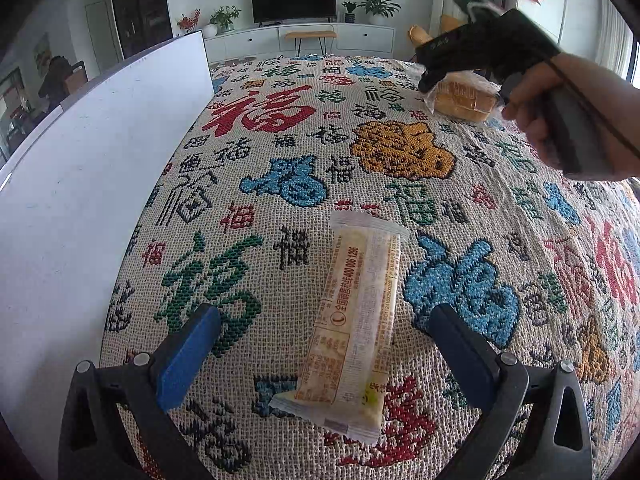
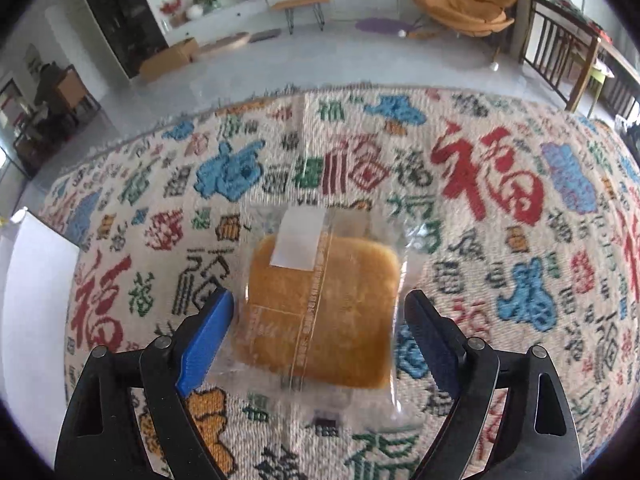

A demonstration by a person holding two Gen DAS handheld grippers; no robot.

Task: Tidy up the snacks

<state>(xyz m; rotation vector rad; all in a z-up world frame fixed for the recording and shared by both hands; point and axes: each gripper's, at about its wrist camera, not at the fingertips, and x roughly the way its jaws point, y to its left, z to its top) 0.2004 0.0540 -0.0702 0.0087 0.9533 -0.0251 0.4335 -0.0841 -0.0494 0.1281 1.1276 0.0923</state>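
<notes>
Nearest in the left wrist view, the left gripper [image 1: 320,340] with fingers [image 1: 188,356] spread wide, blue pads facing inward, hovering low over the bench [image 1: 520,208], which wears a woven cloth [image 1: 280,184] of cream ground with red, blue, green, black and orange characters. Between those fingers, touching neither, a long pale-yellow snack bar [image 1: 356,320] in a printed wrapper, lying flat on the cloth, its length running away from the camera and leaning slightly right, near end crimped and closest to the near edge. Along the left edge of the bench, a white board [image 1: 80,184] standing upright on its side. Toward the far right corner, a square golden cake [image 1: 464,100] in a clear wrapper, with the right gripper [image 1: 432,76] and the right hand [image 1: 560,112] above it. In the right wrist view, that same cake [image 2: 320,312] flat on the cloth, somewhat blurred, a white label on its far-left part, framed by the right gripper [image 2: 320,328] whose fingers [image 2: 208,336] stand wide on either side; contact with the wrapper's edges not clear from the blur. Beyond the far edge of the bench, grey floor [image 2: 280,64], an orange lounge chair [image 2: 464,4], a white low cabinet [image 1: 304,38] carrying a dark television [image 1: 294,0] and potted plants [image 1: 376,6]
</notes>
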